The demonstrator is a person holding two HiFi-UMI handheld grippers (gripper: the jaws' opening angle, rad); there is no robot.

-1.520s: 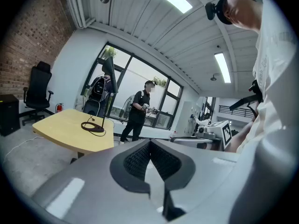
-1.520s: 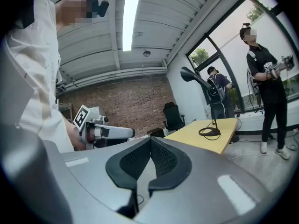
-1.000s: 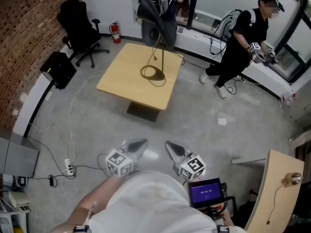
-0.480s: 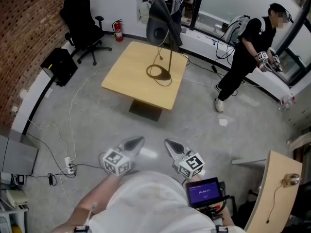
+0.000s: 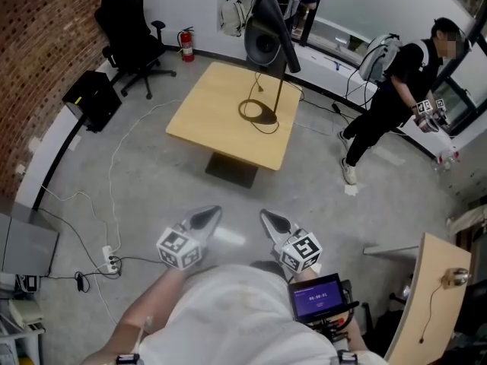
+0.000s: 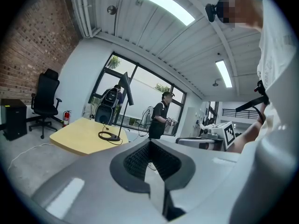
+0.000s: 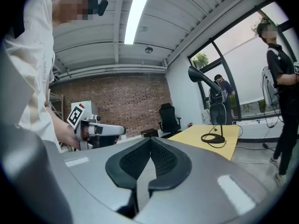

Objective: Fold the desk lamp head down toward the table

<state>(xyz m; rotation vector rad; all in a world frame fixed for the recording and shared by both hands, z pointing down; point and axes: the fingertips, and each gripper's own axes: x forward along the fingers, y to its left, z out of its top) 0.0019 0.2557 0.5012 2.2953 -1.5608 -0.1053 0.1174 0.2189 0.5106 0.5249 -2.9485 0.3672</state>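
Left hand-held gripper [image 5: 210, 214] and right hand-held gripper [image 5: 268, 219] are both clenched and empty, above the floor [image 5: 144, 196]. The desk lamp [image 5: 269, 40] stands on the desk [image 5: 213, 124], head raised, well apart from both.

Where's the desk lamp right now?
Head view, top centre: the desk lamp stands upright on the yellow table, toward its right edge, head raised.

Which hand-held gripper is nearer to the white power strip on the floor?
Left. The left hand-held gripper is just right of the power strip; the right hand-held gripper is farther right.
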